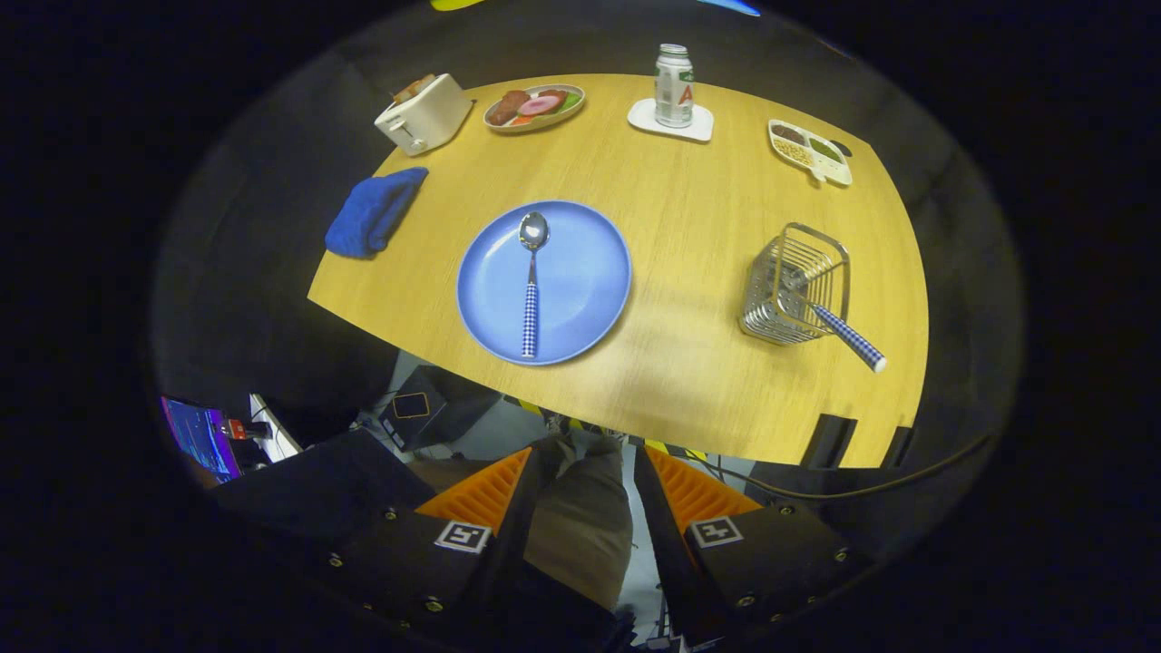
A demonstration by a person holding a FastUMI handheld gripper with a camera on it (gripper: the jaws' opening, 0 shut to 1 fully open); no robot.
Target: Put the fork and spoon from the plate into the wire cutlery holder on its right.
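Parted jaws, well short of table (689, 363)

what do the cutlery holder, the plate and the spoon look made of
Cutlery holder: thin shiny metal wire, see-through grid. Plate: smooth blue, soft sheen, likely ceramic or melamine. Spoon: polished metal bowl, checked handle probably plastic. Gripper open, away from the table.

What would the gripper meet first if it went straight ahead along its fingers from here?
The open gripper is held back off the table's near edge, with nothing between its fingers. Straight ahead, it would probably meet the blue plate and the spoon on it first; depth is hard to judge.
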